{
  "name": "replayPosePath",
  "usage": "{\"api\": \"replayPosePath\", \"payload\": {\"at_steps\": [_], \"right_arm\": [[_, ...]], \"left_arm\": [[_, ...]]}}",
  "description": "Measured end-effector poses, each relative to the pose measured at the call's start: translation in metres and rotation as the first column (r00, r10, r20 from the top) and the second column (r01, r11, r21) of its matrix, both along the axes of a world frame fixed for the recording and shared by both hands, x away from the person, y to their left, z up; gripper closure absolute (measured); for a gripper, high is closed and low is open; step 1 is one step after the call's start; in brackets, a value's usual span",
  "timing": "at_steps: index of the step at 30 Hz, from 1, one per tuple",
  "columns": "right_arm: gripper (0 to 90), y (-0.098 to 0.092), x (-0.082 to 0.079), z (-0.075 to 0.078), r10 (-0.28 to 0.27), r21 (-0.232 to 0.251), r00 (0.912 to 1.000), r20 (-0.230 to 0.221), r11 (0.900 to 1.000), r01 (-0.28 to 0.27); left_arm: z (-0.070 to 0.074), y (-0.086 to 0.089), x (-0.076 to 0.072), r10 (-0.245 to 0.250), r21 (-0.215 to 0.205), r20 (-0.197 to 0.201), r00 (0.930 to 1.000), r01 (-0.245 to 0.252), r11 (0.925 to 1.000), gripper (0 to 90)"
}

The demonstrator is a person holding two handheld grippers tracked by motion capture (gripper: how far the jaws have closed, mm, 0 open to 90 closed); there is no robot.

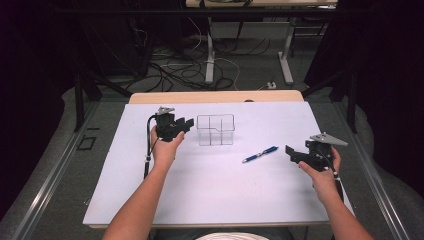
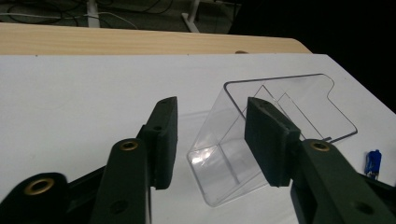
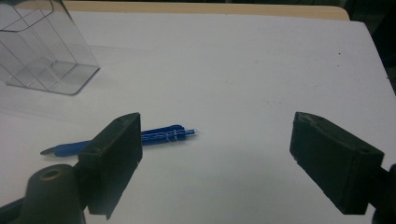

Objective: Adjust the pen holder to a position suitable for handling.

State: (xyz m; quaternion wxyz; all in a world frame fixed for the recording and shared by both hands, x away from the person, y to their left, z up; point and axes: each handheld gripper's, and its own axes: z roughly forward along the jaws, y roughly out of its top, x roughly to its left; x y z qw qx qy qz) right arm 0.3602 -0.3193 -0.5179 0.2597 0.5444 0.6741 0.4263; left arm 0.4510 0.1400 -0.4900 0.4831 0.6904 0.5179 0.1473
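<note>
Clear divided container (image 1: 215, 130) upright, compartments empty

Your forearms are bare, with no sleeves reaching the wrists, and a strip of pale ribbed cloth shows at your waist. Your left claw (image 1: 186, 123) is matte black, topped by a grey three-cornered plate, with a black cable hanging from its body. Seen from its own camera, its two blocky black pads (image 2: 166, 140) sit on arms studded with brass-ringed holes. Your right claw (image 1: 291, 152) is the same black build with its own grey plate and a trailing cable. Its rectangular pads (image 3: 334, 158) look dull and slightly scuffed.
</note>
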Motion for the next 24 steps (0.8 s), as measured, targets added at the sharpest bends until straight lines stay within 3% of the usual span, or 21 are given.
{"api": "replayPosePath", "payload": {"at_steps": [6, 12, 14, 21, 24], "right_arm": [[19.7, 0.0, 0.0, 0.001, 0.011, -0.016, 0.9998, 0.014, 1.0, -0.011], [25.0, 0.0, -0.001, 0.002, 0.017, -0.053, 0.9989, 0.044, 0.998, -0.015], [26.0, 0.0, -0.002, 0.004, 0.029, -0.063, 0.9983, 0.051, 0.998, -0.026], [27.6, 0.003, -0.001, 0.004, 0.087, -0.119, 0.994, 0.067, 0.99, -0.078], [27.6, 0.006, -0.001, 0.004, 0.103, -0.143, 0.9923, 0.069, 0.985, -0.093]], "left_arm": [[0.011, 0.004, -0.012, -0.019, -0.019, 0.037, 0.9992, 0.02, 0.9996, 47.7], [0.017, 0.012, -0.024, -0.072, 0.038, 0.079, 0.9943, 0.07, 0.9969, 32.9], [0.019, 0.017, -0.029, -0.072, 0.047, 0.072, 0.9948, 0.069, 0.9965, 31.2], [0.022, 0.033, -0.042, -0.066, 0.081, 0.121, 0.9905, 0.056, 0.9951, 27.1], [0.02, 0.037, -0.048, -0.084, 0.067, 0.128, 0.9882, 0.076, 0.9949, 26.2]]}}
